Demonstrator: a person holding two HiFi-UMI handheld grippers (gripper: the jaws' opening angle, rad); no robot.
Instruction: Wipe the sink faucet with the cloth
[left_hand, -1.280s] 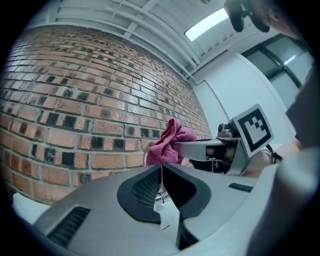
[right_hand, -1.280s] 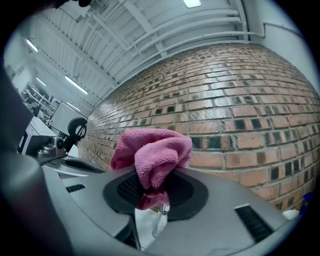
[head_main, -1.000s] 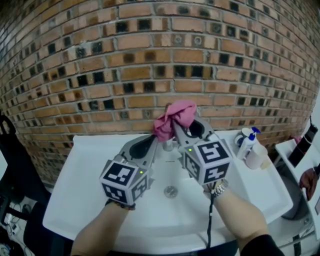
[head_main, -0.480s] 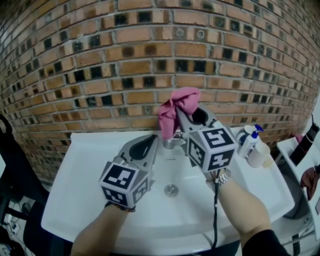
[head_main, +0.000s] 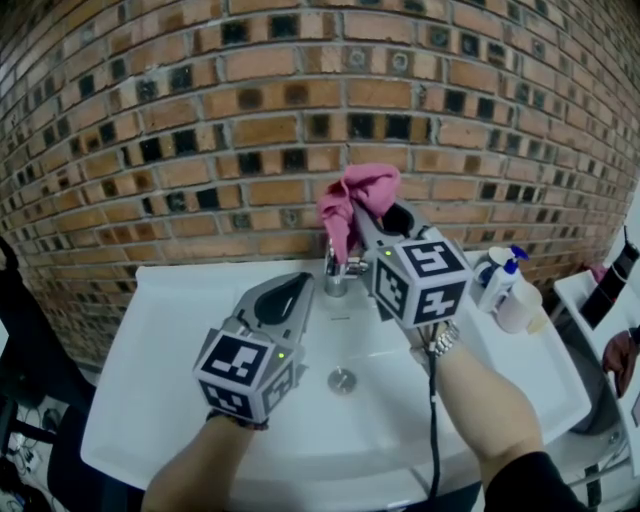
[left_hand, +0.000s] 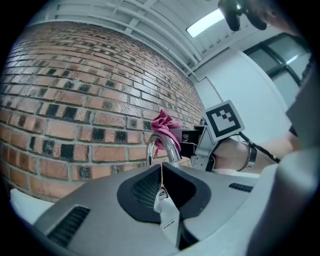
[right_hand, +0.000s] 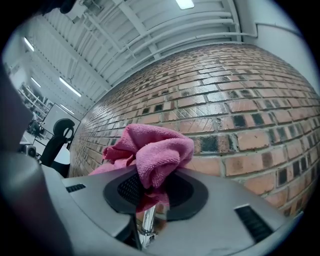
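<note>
Brick-backed white sink: right gripper clamps pink cloth above faucet; left gripper closed, empty. Wiping seems about to start; next, lower cloth onto spout.

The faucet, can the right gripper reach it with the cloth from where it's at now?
Probably yes. The right gripper holds the pink cloth right over the faucet, with nothing between them; the left gripper sits lower, off to the side.
</note>
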